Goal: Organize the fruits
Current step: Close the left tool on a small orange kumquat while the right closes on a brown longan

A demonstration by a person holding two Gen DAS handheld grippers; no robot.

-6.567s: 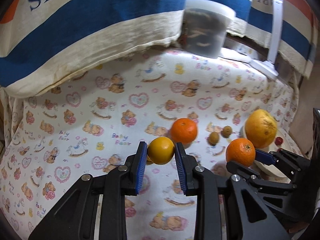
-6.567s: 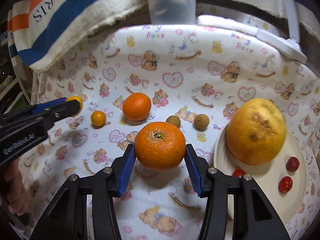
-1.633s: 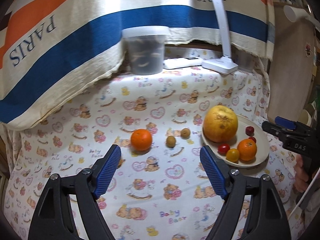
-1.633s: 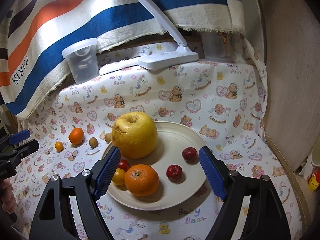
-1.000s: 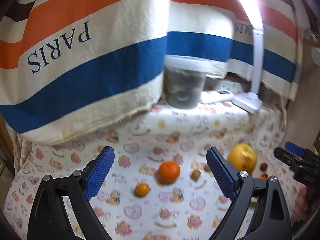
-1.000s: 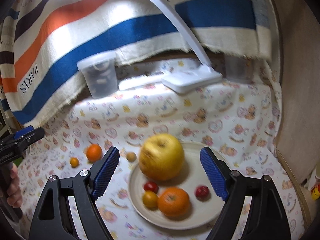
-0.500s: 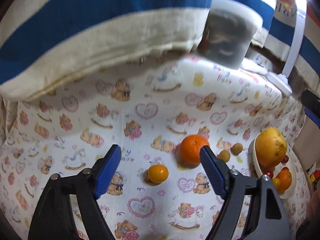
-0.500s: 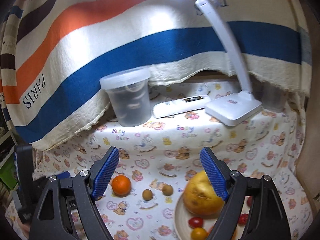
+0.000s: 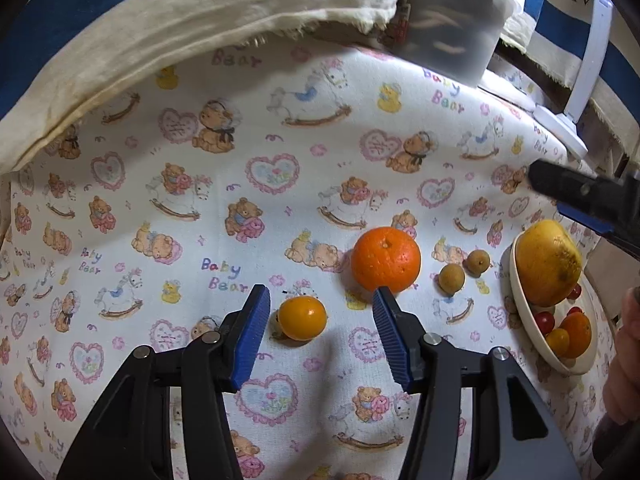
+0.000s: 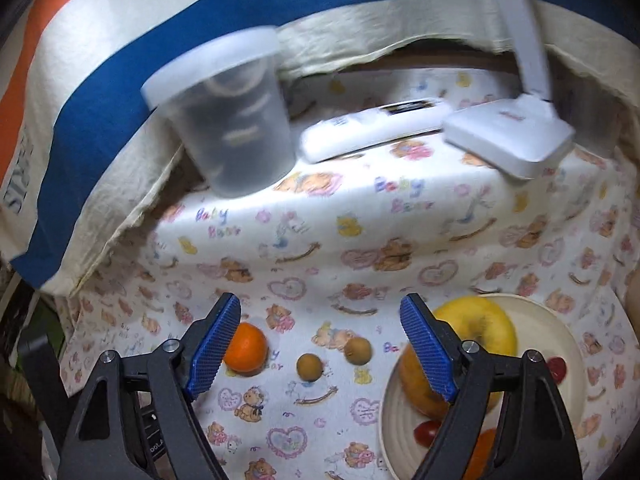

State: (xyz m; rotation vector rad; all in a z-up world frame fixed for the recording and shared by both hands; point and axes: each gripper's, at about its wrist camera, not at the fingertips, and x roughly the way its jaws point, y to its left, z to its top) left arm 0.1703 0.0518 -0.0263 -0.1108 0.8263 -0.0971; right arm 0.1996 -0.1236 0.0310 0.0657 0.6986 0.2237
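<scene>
My left gripper (image 9: 320, 330) is open, low over the cloth, with a small yellow-orange fruit (image 9: 302, 318) lying between its blue pads, untouched. An orange (image 9: 386, 259) sits just beyond the right pad, then two small brown fruits (image 9: 451, 279). The cream plate (image 9: 520, 304) at the right holds a big yellow fruit (image 9: 548, 268), an orange and small red and yellow fruits. My right gripper (image 10: 320, 344) is open and empty, above the cloth; beyond it lie the orange (image 10: 246, 347), the brown fruits (image 10: 310, 366) and the plate (image 10: 560, 336). The right gripper's tip shows in the left wrist view (image 9: 576, 196).
A lidded translucent tub (image 10: 228, 120), a white remote (image 10: 372, 128) and a white desk lamp base (image 10: 510, 136) stand at the back. A striped cloth (image 9: 160, 20) hangs over the back edge. The table wears a bear-print cloth (image 9: 280, 168).
My left gripper has dropped closer to the cloth, and the small yellow-orange fruit now lies between its pads. My right gripper has moved forward and lower toward the fruits.
</scene>
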